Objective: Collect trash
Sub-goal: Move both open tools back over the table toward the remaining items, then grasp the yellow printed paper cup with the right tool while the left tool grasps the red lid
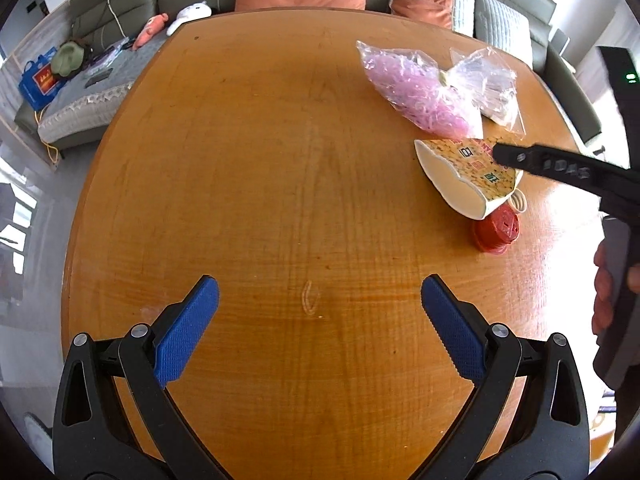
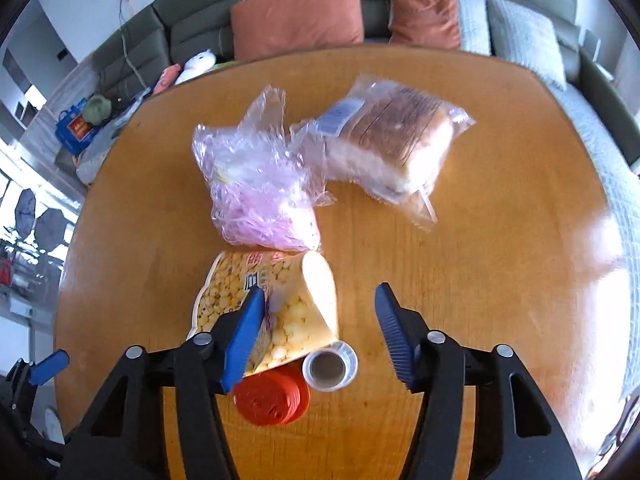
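A crushed paper cup with yellow print (image 2: 276, 304) lies on its side on the round wooden table (image 2: 480, 280); it also shows in the left wrist view (image 1: 464, 176). Next to it lie a red lid (image 2: 272, 398), a small clear lid (image 2: 330, 366) and a clear bag of pink shreds (image 2: 256, 192). My right gripper (image 2: 320, 312) is open just above the cup, its left finger over the print. My left gripper (image 1: 320, 308) is open and empty over bare table, well left of the trash.
A bagged loaf of sliced bread (image 2: 392, 140) lies at the far side of the table. A grey sofa with orange cushions (image 2: 296, 16) curves behind the table. A blue bag (image 1: 40, 80) and soft toys lie on the sofa at left.
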A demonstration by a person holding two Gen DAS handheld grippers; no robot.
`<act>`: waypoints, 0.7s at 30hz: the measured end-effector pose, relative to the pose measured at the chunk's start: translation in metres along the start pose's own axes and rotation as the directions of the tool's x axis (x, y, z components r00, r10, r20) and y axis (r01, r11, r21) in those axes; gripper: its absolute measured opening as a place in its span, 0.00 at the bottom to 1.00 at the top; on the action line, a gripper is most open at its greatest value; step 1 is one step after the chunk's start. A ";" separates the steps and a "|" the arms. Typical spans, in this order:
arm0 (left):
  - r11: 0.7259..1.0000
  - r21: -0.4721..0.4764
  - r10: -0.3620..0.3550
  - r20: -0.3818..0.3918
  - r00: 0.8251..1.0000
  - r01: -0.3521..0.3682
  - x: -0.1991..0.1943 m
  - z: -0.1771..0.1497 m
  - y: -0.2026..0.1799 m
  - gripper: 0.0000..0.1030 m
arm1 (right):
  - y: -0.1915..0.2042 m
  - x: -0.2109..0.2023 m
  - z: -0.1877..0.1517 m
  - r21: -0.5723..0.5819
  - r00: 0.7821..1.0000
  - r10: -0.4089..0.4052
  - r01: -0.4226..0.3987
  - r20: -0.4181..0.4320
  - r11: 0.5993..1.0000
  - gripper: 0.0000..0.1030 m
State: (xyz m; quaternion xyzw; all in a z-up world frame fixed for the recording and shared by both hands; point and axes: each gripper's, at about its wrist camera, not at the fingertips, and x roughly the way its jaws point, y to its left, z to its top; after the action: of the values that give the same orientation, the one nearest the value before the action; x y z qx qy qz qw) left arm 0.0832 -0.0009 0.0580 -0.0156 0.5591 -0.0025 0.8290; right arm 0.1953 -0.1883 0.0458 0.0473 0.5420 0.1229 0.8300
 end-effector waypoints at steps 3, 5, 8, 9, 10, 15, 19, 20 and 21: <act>1.000 0.003 0.008 -0.009 1.000 -0.008 0.002 0.001 -0.007 0.95 | 0.003 0.003 -0.001 -0.032 0.998 0.063 -0.063 -0.001 0.997 0.30; 1.000 0.012 0.008 -0.017 1.000 -0.007 0.003 0.002 -0.013 0.95 | 0.008 -0.002 -0.001 -0.058 0.998 0.066 -0.065 0.023 0.996 0.27; 0.999 0.040 0.002 -0.023 1.000 -0.001 0.004 0.001 -0.027 0.95 | 0.009 -0.015 -0.003 -0.074 0.994 0.095 -0.091 0.050 0.993 0.26; 0.998 0.055 -0.010 -0.025 1.000 0.011 0.005 0.002 -0.034 0.95 | 0.006 -0.021 -0.004 -0.069 0.992 0.108 -0.104 0.062 0.992 0.26; 0.998 0.065 -0.021 -0.028 0.999 0.023 0.006 0.003 -0.039 0.95 | 0.004 -0.026 -0.004 -0.064 0.991 0.113 -0.108 0.071 0.992 0.26; 0.989 0.104 -0.100 -0.028 0.995 0.102 0.011 0.006 -0.073 0.95 | -0.021 -0.056 -0.006 -0.016 0.984 0.122 -0.121 0.132 0.993 0.26; 0.982 0.129 -0.133 -0.037 0.990 0.137 0.019 0.011 -0.099 0.95 | -0.040 -0.069 -0.007 0.004 0.982 0.085 -0.086 0.166 0.996 0.26; 0.980 0.139 -0.140 -0.039 0.989 0.144 0.021 0.012 -0.105 0.95 | -0.045 -0.071 -0.009 0.013 0.983 0.077 -0.080 0.170 0.997 0.26; 0.976 0.154 -0.150 -0.042 0.988 0.155 0.024 0.013 -0.113 0.94 | -0.052 -0.073 -0.010 0.028 0.982 0.069 -0.075 0.173 0.997 0.26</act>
State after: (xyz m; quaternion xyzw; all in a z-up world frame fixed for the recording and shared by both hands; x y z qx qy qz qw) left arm 0.1054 -0.1135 0.0441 0.0070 0.5669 -0.1103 0.8164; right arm 0.1663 -0.2574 0.0955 0.0914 0.4683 0.1392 0.8677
